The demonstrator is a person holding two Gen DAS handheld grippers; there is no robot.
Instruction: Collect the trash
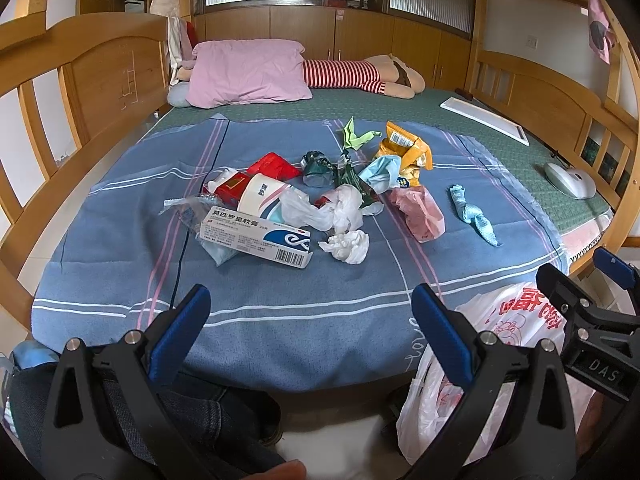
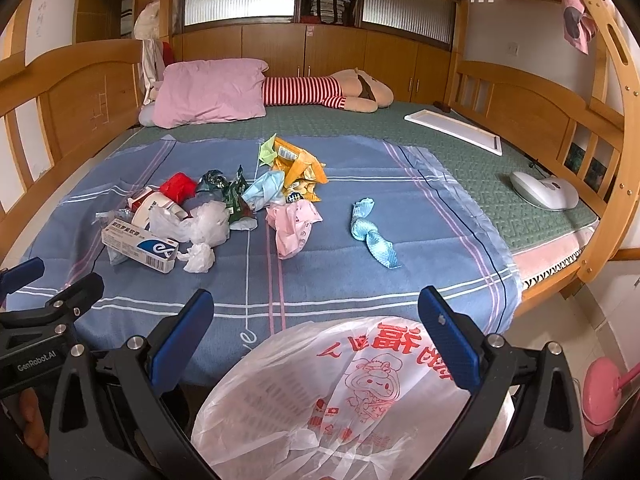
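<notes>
Both grippers hang off the near edge of the bed, fingers spread wide, nothing between them. Left gripper (image 1: 310,328) points at the blue blanket (image 1: 280,300); right gripper (image 2: 316,332) sits beside it, over a white plastic bag with red print (image 2: 340,392) just below the blanket's near edge.

Trash pile is mid-blanket, well apart from both grippers and straight ahead of the left one:
- medicine box (image 1: 256,240) at the pile's near-left corner, closest piece to the left gripper
- crumpled white tissue (image 1: 346,246) just right of the box
- clear plastic bag (image 1: 320,208) behind the tissue, touching a paper cup (image 1: 262,196)
- red wrapper (image 1: 274,166) and dark green wrapper (image 1: 318,168) at the pile's far side
- yellow snack bag (image 1: 408,152) and light blue mask (image 1: 380,172) at far right of the pile
- pink crumpled bag (image 1: 418,212) on the pile's right edge
- twisted blue cloth (image 1: 472,214) alone, right of the pile, ahead of the right gripper

Pink pillow (image 1: 248,72) is far behind the pile.
</notes>
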